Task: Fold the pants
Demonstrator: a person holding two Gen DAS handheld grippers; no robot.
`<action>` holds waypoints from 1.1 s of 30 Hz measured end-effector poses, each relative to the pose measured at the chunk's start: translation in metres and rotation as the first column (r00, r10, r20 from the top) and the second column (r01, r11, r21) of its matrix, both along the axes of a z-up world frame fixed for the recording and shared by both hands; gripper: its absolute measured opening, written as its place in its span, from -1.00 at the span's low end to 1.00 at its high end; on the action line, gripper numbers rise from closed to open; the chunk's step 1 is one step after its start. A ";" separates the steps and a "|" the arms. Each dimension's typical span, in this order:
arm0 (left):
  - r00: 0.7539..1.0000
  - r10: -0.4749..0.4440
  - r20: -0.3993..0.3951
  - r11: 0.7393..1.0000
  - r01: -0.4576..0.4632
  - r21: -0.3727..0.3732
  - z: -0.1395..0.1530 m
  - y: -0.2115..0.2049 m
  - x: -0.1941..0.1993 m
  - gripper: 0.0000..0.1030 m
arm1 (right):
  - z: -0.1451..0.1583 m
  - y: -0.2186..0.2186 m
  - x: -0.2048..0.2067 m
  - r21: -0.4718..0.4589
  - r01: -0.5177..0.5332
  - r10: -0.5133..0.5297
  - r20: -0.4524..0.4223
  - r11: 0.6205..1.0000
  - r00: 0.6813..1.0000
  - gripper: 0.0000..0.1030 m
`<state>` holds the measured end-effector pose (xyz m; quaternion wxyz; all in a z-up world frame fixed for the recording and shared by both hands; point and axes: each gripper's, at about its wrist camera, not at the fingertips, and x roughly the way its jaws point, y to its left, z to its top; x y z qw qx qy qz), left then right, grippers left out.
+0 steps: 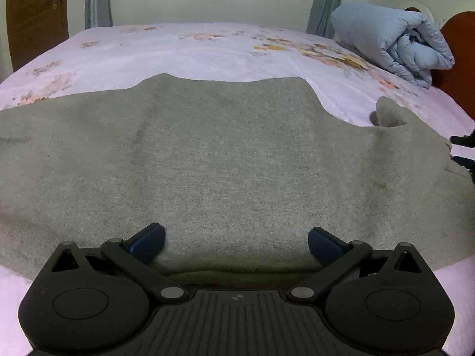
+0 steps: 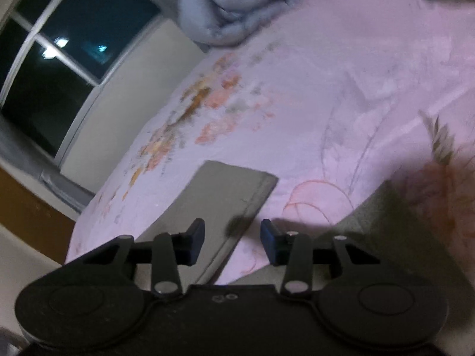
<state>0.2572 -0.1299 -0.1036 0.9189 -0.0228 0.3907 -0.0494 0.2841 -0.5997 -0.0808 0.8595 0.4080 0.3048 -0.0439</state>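
Left gripper point(image 1: 236, 243): black body nearest the lens, blue-padded fingers spread wide apart, nothing between them; the folded near edge of the pants lay just under and ahead of the fingertips.

Pants point(image 1: 225, 160): grey knit fabric, spread flat across the bed, filling the width of the left wrist view; long axis ran left to right across that view, with one end rising into a small hump at the right. In the right wrist view a grey leg end point(image 2: 225, 195) with a stitched hem pointed away from the camera, up and to the right; a second grey portion point(image 2: 383, 216) lay at the lower right, partly in shadow.

Right gripper point(image 2: 232, 237): fingers parted, hovering over the hemmed leg; contact with the cloth could not be told, view blurred.

Bed point(image 1: 207, 50): pink sheet with orange and yellow floral print, bearing the pants.

Quilt point(image 1: 392, 38): pale blue, rolled, at the far right corner of the bed, well apart from the pants.

Window point(image 2: 56, 68): dark panes, white frame, beyond the bed
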 end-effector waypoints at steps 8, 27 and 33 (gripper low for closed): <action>1.000 -0.018 -0.001 0.999 0.018 0.028 0.003 -0.003 -0.001 0.98 | 0.000 0.007 0.028 -0.059 -0.050 0.047 -0.049 0.997 0.998 -1.00; 0.982 -0.155 -0.107 0.988 0.151 -0.041 0.025 0.024 0.000 0.55 | 0.104 0.013 -0.117 -0.332 -0.028 0.055 0.075 0.943 0.996 -1.00; 0.974 -0.192 -0.118 0.981 0.190 -0.030 0.024 0.026 0.001 0.55 | 0.023 -0.011 -0.147 -0.212 0.049 -0.059 -0.041 0.976 0.997 -1.00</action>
